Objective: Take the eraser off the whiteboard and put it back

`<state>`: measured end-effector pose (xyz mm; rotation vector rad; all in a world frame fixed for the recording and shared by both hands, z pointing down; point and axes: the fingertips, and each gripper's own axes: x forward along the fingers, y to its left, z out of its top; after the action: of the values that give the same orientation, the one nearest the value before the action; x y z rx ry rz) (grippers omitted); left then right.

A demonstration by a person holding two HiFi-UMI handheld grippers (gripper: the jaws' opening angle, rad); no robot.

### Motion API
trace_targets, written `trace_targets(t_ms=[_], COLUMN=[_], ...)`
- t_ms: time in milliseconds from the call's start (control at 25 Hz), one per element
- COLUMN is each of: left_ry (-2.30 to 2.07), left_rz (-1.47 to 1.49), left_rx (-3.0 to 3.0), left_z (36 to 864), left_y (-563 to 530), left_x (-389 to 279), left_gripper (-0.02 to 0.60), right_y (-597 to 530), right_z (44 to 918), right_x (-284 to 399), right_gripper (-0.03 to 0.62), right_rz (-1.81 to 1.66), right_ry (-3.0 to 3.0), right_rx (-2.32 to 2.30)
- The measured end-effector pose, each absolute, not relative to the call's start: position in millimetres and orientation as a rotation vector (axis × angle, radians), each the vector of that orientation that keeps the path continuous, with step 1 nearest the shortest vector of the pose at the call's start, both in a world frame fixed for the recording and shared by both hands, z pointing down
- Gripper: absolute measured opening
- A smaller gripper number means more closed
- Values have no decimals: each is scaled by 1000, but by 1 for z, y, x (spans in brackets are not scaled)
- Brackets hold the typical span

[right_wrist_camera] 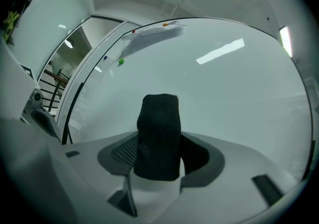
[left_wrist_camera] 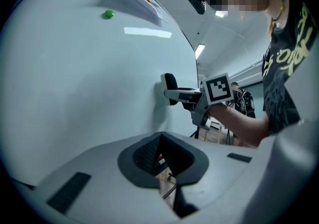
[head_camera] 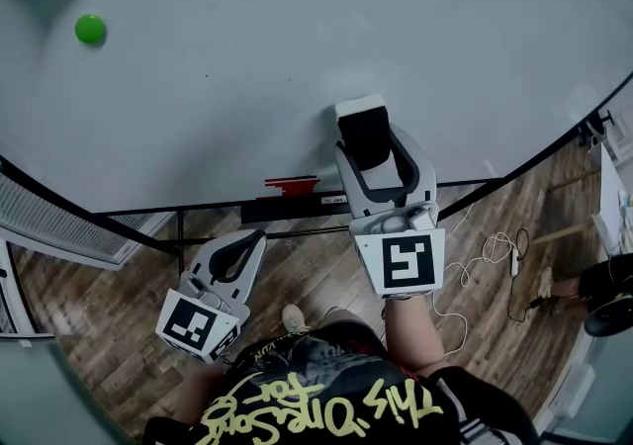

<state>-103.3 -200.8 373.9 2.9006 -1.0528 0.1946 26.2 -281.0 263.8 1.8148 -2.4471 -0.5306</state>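
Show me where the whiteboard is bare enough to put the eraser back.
Bare: the wide stretch of whiteboard between the green magnet and the eraser in the right claw, and everything right of the eraser out to the board's edge. Crowded: only the bottom ledge, where a red thing sits left of the claw.

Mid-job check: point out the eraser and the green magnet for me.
eraser (right_wrist_camera: pixel 158 136), right gripper view, middle of its black felt side.
green magnet (head_camera: pixel 90 30), head view, centre of its round top.
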Motion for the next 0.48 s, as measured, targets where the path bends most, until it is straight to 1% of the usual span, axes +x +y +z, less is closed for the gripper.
trace_targets(t_ms=[480], left_ry=[-1056], left_rz=[195], left_rx=[2911], left_z=[372], left_y=[-202], left_x=[-99], left_gripper=[6], right_y=[-264], right_z=[281], right_x=[18], right_gripper=[245], right_rz=[-455], right_ry=[-2528], right_rx=[1737])
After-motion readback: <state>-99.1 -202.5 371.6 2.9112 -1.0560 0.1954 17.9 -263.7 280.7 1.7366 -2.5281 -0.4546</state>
